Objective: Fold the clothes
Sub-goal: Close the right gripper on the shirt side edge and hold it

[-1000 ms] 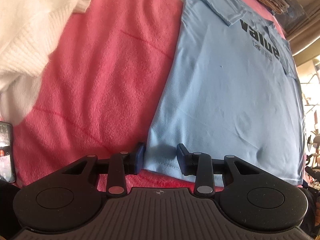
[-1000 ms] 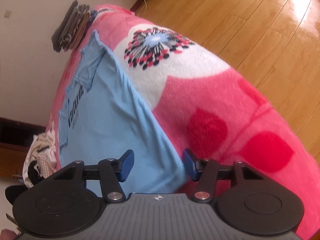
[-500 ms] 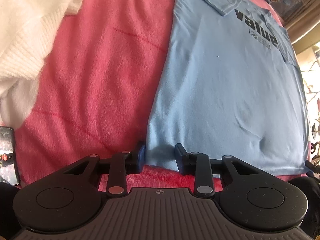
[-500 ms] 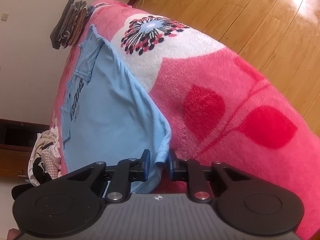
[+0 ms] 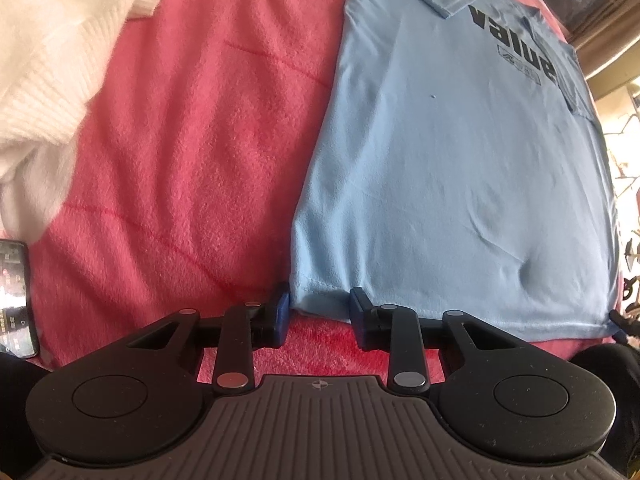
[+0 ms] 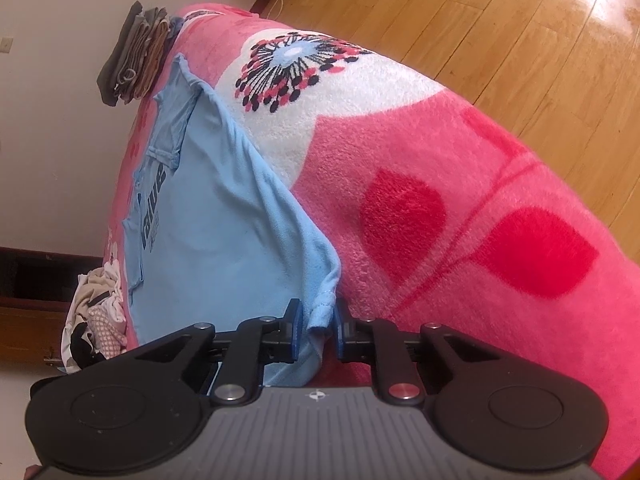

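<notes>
Hem corners first: my right gripper (image 6: 316, 330) has just been closing, pinching the blue T-shirt (image 6: 224, 240); left gripper (image 5: 319, 316) spread astride its corner.

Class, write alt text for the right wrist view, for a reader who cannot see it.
The right hand-held gripper has just been closing and pinches a bottom corner of a light blue T-shirt spread on a pink flowered blanket. A pile of folded clothes sits at the far end, with wooden floor beyond.

right hand-held gripper (image 6: 316, 330) just closing, pinches blue t-shirt (image 6: 208, 236) corner.
</notes>
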Motion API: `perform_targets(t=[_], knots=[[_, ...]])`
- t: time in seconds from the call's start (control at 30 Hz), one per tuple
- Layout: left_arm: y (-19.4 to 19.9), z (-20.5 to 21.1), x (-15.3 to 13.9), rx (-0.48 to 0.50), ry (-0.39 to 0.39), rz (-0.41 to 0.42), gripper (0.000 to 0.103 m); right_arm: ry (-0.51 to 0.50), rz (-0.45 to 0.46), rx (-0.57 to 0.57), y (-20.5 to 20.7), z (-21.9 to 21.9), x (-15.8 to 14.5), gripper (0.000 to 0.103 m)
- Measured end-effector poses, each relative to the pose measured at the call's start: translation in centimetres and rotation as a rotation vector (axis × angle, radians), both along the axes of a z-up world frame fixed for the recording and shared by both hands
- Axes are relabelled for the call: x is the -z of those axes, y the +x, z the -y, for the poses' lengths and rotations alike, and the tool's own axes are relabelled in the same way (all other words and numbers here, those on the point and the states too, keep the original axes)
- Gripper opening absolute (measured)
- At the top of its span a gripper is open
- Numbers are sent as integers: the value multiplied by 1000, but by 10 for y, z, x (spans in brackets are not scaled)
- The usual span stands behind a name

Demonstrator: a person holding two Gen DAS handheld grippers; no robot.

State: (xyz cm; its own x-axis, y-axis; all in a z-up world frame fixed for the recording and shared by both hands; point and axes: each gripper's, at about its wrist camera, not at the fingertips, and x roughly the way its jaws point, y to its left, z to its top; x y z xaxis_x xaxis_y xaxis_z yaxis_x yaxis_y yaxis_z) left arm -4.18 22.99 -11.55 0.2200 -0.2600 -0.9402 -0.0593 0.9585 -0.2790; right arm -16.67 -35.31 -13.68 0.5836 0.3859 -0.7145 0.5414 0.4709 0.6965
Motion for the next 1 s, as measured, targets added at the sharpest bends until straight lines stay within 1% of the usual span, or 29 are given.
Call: perform_targets(t=[0.13,0.2,0.23,0.27,0.3,0.37,0.47,0.53,0.6,0.63,0.7,0.8,0.9,1.0], knots=[[-2,0,-2,-3,17,19,26,-15,-3,-9,2,-1,-1,14],[-5,1,-3,-6,33,34,20,-36,1,-21,3,-4,-4,12],[-6,1,-3,-11,41,45,15,-47,3,-27,4,-5,-6,10],[-7,1,-4,-19,50,56,7,-64,8,-32,4,-6,-8,9],[-9,1,-5,-26,58,68,3,-84,15,-36,4,-7,-11,7],[-13,0,-10,-42,65,98,2,-124,28,-45,5,-10,-18,6],[-23,-3,-22,-67,62,150,1,-213,61,-67,6,-19,-34,5],[-30,-8,-31,-99,33,186,1,-253,82,-73,5,-23,-44,5],[-38,-15,-39,-131,-13,215,1,-276,104,-72,3,-27,-53,5],[-43,-20,-43,-144,-40,226,1,-283,116,-72,2,-29,-57,5],[-36,-18,-49,-165,-76,256,1,-297,136,-64,-3,-32,-66,5],[-27,-8,-57,-168,-81,304,1,-283,172,-31,-14,-32,-74,5],[-40,-14,-73,-167,-88,343,1,-271,204,-9,-24,-32,-82,5],[-40,-11,-81,-153,-89,370,1,-269,230,2,-34,-35,-91,5]])
